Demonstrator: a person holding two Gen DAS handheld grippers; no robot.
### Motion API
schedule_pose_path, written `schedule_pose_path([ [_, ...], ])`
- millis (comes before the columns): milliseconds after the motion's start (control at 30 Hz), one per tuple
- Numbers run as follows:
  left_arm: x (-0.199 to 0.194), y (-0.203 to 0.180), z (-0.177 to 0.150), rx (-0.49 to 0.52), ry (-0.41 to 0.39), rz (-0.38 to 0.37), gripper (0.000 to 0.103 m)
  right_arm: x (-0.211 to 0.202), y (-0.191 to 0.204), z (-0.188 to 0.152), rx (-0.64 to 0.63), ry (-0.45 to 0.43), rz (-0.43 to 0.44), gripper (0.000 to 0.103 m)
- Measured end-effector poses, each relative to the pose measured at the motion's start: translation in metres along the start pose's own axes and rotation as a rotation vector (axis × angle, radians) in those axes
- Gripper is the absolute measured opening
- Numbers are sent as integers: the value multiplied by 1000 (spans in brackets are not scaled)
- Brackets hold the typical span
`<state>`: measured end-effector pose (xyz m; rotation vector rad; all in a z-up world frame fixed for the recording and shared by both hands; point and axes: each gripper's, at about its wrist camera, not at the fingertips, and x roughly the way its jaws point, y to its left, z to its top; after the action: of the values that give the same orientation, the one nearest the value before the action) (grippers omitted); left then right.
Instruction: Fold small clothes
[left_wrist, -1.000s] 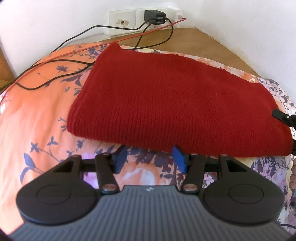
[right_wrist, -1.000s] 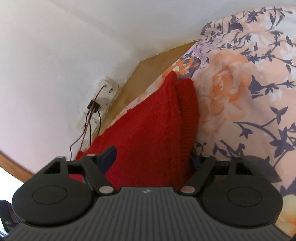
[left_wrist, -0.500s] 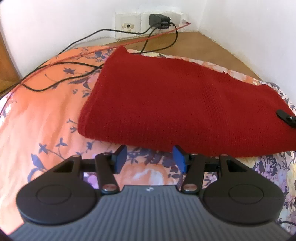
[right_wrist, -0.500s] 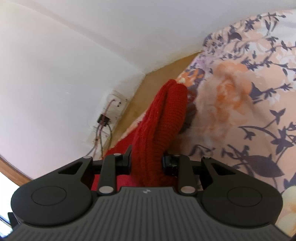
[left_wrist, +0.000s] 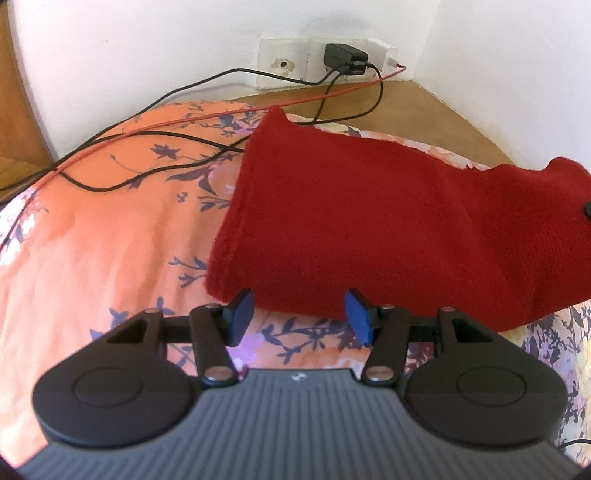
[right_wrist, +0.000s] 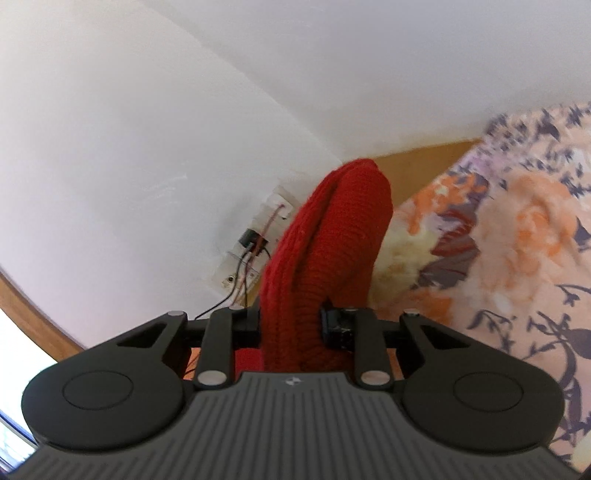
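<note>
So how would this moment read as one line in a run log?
step: folding | right gripper: shut on red knitted garment, end raised | left gripper: open at near edge | surface: floral bedsheet

Close wrist views, shared red knit (left_wrist: 369, 229)

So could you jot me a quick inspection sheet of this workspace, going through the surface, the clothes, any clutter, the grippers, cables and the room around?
Surface: floral bedsheet, orange with purple flowers, on a bed.
Job's things: one red knit garment, folded, its right end lifted off the sheet.
Clutter: nothing seen.
Grippers: left gripper open, fingers apart at the garment's near edge, gripping nothing; right gripper shut on the garment's bunched end.
Cables: black cables and a red cable trail across the sheet from a black charger in the wall socket strip.
Surroundings: white walls meeting at a corner, wooden ledge behind the bed.
</note>
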<state>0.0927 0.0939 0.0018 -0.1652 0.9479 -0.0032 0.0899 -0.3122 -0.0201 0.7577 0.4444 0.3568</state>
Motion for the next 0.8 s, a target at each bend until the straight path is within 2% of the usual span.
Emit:
schedule_pose_path([
  [167,-4,12,5,-5,-16,-10,56,4,35,-3,-50,-26,-5,26],
  [500,-5,37,14,-16,-35,-20,56,46,107,-20,-210,11,-13,26],
  [800,-1,57,19,-22,-42,-37,56,116,155,-71,-373,164,-95,26],
])
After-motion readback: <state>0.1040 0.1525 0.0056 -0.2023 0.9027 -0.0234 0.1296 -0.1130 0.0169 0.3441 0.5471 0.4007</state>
